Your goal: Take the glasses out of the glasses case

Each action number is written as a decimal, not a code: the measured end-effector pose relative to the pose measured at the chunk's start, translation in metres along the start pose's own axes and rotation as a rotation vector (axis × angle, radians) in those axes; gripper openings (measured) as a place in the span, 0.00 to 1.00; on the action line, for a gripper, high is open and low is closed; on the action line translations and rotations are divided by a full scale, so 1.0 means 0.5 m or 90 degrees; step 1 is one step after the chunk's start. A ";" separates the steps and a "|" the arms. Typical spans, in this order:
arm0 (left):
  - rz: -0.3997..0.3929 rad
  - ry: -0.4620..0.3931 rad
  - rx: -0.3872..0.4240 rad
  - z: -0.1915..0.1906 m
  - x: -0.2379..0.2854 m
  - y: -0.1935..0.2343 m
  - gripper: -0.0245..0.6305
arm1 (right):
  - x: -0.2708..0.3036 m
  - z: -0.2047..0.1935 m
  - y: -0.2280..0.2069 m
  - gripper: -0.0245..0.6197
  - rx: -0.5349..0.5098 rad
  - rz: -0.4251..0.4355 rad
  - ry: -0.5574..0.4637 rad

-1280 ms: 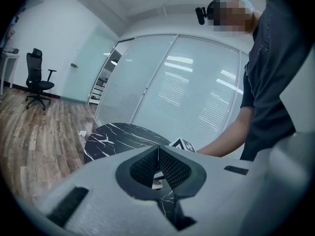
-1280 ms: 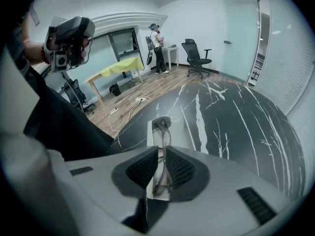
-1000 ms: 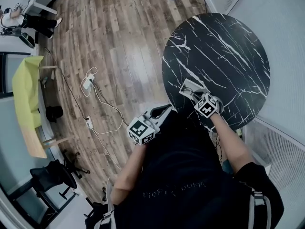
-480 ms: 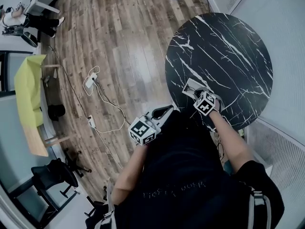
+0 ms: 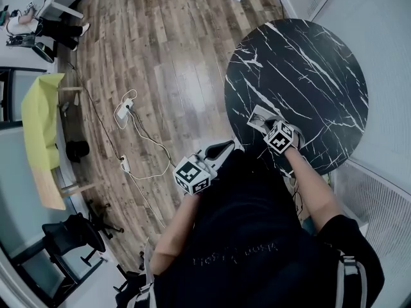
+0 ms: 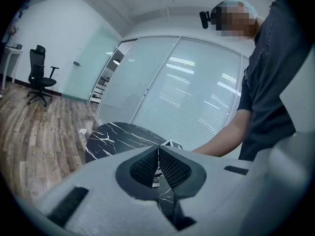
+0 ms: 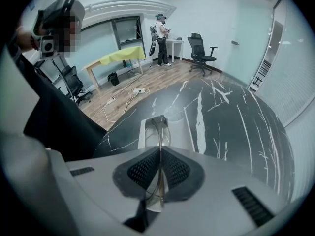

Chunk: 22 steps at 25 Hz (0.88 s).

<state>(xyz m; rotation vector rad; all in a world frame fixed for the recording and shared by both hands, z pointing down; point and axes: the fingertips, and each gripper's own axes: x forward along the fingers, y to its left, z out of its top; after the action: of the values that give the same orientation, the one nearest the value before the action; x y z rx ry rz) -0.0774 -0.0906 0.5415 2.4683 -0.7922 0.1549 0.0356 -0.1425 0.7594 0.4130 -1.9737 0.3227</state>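
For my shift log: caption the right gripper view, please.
Right gripper shut on the glasses at the glasses case on the black marble table.

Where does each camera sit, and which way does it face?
Head view: on the head, facing down at the table; shows torso, arms.
Left gripper view: on the left gripper, along shut jaws toward the table; shows right arm.
Right gripper view: on the right gripper, along jaws shut on glasses, case beyond; shows torso.
All share the table.

The table (image 5: 308, 63) is glossy veined stone; the glasses (image 7: 161, 124) frame, thin metal.
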 end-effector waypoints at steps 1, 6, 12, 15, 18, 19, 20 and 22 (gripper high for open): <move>-0.001 -0.002 0.000 0.002 0.001 -0.001 0.07 | -0.006 0.002 -0.003 0.09 -0.001 -0.005 -0.005; -0.010 0.001 0.008 0.002 0.007 -0.009 0.07 | -0.035 0.012 -0.013 0.09 0.005 -0.027 -0.032; -0.017 0.000 0.012 -0.001 0.012 -0.018 0.07 | -0.060 0.023 -0.014 0.09 0.011 -0.031 -0.055; -0.020 0.000 0.014 -0.004 0.012 -0.023 0.07 | -0.076 0.029 -0.008 0.09 0.016 -0.029 -0.069; -0.016 -0.001 0.011 -0.008 0.010 -0.021 0.07 | -0.096 0.031 -0.003 0.09 0.040 -0.025 -0.087; -0.014 -0.003 0.008 -0.009 0.009 -0.020 0.07 | -0.102 0.031 -0.001 0.09 0.046 -0.026 -0.093; -0.013 -0.005 0.007 -0.010 0.007 -0.020 0.07 | -0.109 0.030 0.001 0.09 0.050 -0.028 -0.097; -0.013 -0.004 0.007 -0.012 0.005 -0.020 0.07 | -0.123 0.028 0.002 0.09 0.060 -0.034 -0.108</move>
<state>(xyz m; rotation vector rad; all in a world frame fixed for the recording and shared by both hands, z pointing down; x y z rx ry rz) -0.0692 -0.0818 0.5424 2.4881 -0.7699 0.1436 0.0480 -0.1381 0.6975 0.5690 -2.1140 0.3584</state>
